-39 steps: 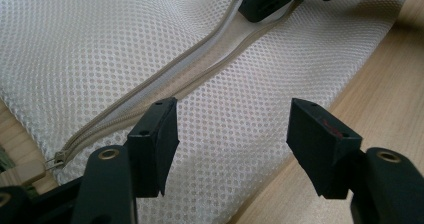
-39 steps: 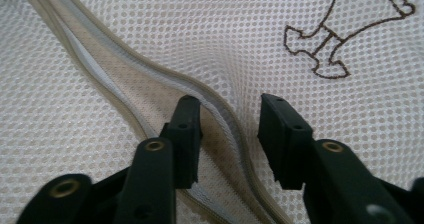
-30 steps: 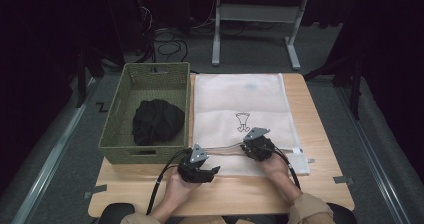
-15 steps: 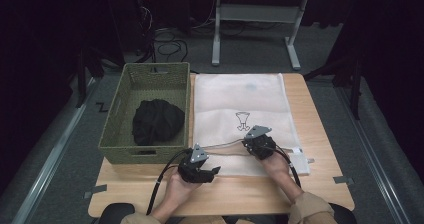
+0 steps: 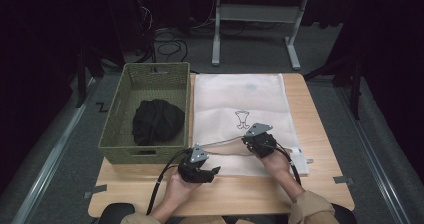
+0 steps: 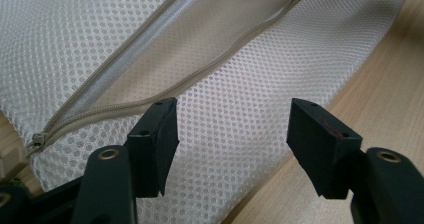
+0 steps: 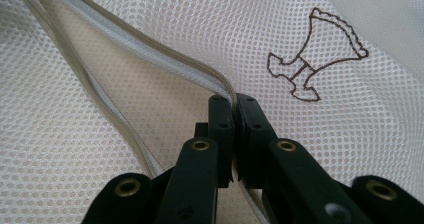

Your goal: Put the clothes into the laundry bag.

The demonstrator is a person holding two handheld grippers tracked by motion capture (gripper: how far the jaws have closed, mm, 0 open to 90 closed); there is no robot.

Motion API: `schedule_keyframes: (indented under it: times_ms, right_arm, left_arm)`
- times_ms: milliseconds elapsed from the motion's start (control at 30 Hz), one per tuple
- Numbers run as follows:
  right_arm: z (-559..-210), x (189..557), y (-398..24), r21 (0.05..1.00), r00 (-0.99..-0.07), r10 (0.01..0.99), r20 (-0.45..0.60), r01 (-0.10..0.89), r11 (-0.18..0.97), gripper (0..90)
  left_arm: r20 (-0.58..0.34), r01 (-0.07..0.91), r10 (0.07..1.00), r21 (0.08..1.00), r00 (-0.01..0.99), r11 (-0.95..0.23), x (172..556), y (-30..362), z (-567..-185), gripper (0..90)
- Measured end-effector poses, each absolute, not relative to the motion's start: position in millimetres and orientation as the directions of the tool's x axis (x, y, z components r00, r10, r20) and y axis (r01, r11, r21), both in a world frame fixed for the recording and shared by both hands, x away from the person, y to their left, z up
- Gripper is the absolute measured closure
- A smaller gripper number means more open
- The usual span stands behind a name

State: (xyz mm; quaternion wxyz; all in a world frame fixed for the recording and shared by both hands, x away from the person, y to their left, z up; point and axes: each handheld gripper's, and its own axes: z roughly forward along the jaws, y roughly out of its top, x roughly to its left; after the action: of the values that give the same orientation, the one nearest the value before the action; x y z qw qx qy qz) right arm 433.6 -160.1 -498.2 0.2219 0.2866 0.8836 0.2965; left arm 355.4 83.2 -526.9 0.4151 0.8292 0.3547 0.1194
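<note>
A dark room with cables and a table frame on the floor surrounds a wooden bench (image 5: 320, 194). On it lies a white mesh bag (image 5: 240, 99), flat, with its zipped mouth along the near edge and a small brown emblem (image 5: 242, 119) at its middle. The zip (image 6: 150, 79) is undone and the mouth gapes a little.

The right gripper (image 5: 258, 143) has just been closing, and now its jaws are clamped on the upper lip of the mouth, pinching the zip tape (image 7: 227, 96) between the pads. The left gripper (image 5: 199, 170) hovers at the bag's near left corner with its jaws apart, the lower mesh layer below them and nothing held.

The step in hand looks like opening the bag to load it. To do it well, the right gripper should lift the upper lip straight up and slightly away, keeping the pinch on the stiff tape rather than on loose mesh, which would slip. The left gripper would best take the lower lip near the zip's end (image 6: 37, 138) and hold it down, so the mouth spreads instead of the whole bag rising.

To the left, touching the bag's edge, stands a green basket (image 5: 120, 149) with a black bundle (image 5: 157, 121) inside.
</note>
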Motion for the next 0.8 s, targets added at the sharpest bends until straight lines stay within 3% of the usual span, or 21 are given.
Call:
schedule_keyframes:
  times_ms: [800]
  right_arm:
    - [-475, 436, -160, 0.672, -0.731, 0.634, -0.25, 0.34, 0.658, 87.2]
  left_arm:
    - [-0.095, 0.492, 0.686, 0.767, 0.721, -0.411, 355, 82, -528, 37.4]
